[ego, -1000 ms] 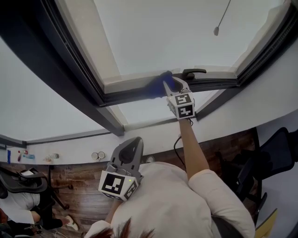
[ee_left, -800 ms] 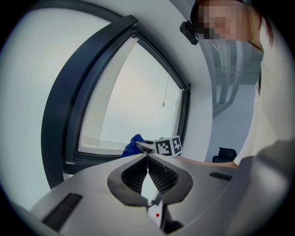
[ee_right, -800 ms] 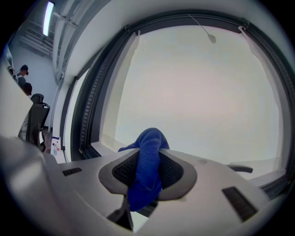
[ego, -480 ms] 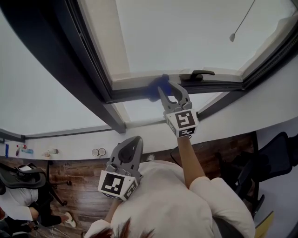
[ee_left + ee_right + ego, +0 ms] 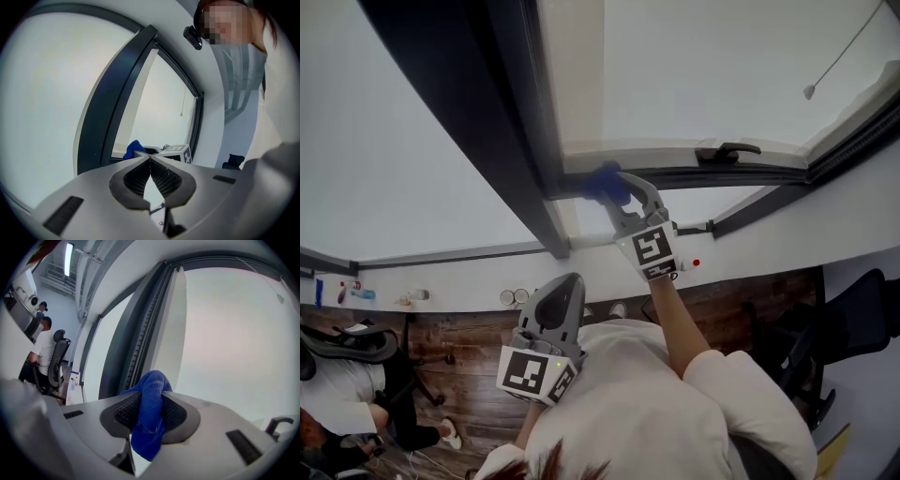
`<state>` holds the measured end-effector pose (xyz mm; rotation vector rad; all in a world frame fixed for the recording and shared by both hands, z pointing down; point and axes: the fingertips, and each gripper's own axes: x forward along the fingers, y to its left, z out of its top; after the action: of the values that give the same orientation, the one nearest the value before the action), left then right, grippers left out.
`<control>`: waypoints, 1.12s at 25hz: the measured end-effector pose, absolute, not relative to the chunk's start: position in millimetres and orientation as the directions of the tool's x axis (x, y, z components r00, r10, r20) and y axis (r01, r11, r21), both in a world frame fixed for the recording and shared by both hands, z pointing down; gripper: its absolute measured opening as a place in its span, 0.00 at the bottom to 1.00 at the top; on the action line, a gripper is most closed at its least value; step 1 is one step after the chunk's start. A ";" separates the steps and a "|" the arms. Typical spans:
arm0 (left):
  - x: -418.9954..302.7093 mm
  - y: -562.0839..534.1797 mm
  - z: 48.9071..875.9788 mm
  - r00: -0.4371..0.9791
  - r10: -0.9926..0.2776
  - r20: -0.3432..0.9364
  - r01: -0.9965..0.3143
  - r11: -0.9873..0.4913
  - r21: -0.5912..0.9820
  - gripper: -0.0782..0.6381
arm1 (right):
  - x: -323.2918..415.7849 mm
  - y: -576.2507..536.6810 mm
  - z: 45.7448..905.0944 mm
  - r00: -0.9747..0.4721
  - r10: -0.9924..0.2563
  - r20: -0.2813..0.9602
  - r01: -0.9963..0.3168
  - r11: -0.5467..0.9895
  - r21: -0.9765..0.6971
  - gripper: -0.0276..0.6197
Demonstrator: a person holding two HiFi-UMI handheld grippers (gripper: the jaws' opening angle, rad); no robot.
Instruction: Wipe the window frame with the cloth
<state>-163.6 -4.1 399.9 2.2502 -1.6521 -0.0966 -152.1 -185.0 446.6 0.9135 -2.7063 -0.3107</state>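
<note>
The cloth (image 5: 603, 183), a bunched blue wad, sits at the centre of the head view, against the dark lower rail of the window frame (image 5: 741, 173), just beside the corner where that rail meets the dark post (image 5: 520, 141). The right gripper (image 5: 623, 190) is clenched on it: in the right gripper view the 2 jaws press the wad from both sides, with a rounded end poking out ahead and a loose tail hanging below. The left gripper (image 5: 567, 284) waits at the lower centre, close to the person's chest, jaws together on nothing.

Several things could go wrong from here. Only a narrow knob of cloth leads, so a tilt of the wrist may put a hard jaw tip on the rail and scrape it. Pushing further left could ram the wad into the post and drag it back through the jaws. A stroke to the right runs toward the handle (image 5: 727, 150), which could snag the tail. Part of the rail's width may go unwiped.
</note>
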 end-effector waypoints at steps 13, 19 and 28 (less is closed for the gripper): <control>-227.6 19.3 412.8 0.235 -0.958 0.167 -0.927 -0.170 0.334 0.12 | -219.3 -183.6 497.7 -0.730 -0.599 0.330 -0.491 0.795 0.356 0.22; -237.9 14.7 416.1 0.236 -0.956 0.172 -0.922 -0.165 0.351 0.12 | -227.3 -194.4 505.5 -0.713 -0.610 0.345 -0.489 0.786 0.379 0.22; -232.9 5.5 417.3 0.276 -0.946 0.171 -0.914 -0.203 0.351 0.12 | -227.4 -194.8 508.9 -0.689 -0.627 0.364 -0.463 0.766 0.446 0.22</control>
<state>-232.9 5.5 417.3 2.1707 -1.6827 -0.1147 -227.4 -194.8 508.9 0.8181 -2.4566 -0.4388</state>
